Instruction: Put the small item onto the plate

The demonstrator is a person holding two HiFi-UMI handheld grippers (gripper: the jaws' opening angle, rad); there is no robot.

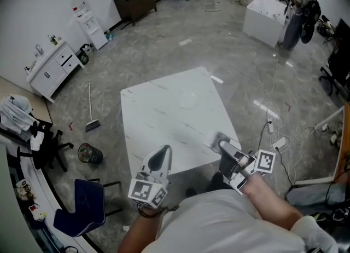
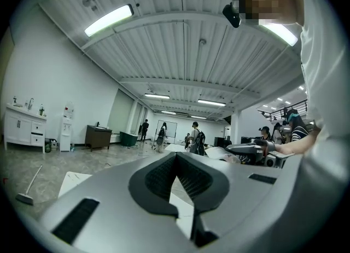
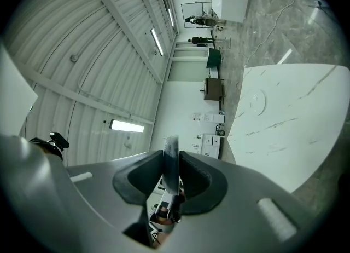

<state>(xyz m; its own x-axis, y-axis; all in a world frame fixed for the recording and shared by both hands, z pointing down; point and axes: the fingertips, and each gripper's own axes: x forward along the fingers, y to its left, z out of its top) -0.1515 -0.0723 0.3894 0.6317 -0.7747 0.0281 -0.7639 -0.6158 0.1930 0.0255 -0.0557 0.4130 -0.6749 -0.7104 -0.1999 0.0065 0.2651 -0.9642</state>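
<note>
Okay, right claw point(image 3: 171, 159) is clamped on the small item point(image 3: 171, 145), a thin grey piece held edge-on with its tip poking out past the grip. Left claw point(image 2: 176, 157) is closed tip to tip with nothing in it. Plate point(image 1: 187, 99) sits near the middle of the counter point(image 1: 147, 120). It's pale and nearly see-through, so it barely stands out from the white top. Both claws are on your side of the plate, well short of it, at about the counter's near edge. The item is not over the plate yet.

Risks, as I judge them:
- **Slip in transit:** the grip covers only a narrow strip of a thin piece, so a quick swing toward the plate could let it pivot or slide out. Short of the plate, that means it lands on bare counter or the floor point(image 1: 219, 38).
- **Missed release:** the plate's rim is hard to pick out, so you could let go beside it instead of over it.
- **Bounce:** released high and edge-on, the piece may bounce or tip off the plate.
- **Shoved plate:** a low approach might nudge the plate away.

Keep the left claw clear of the plate.
</note>
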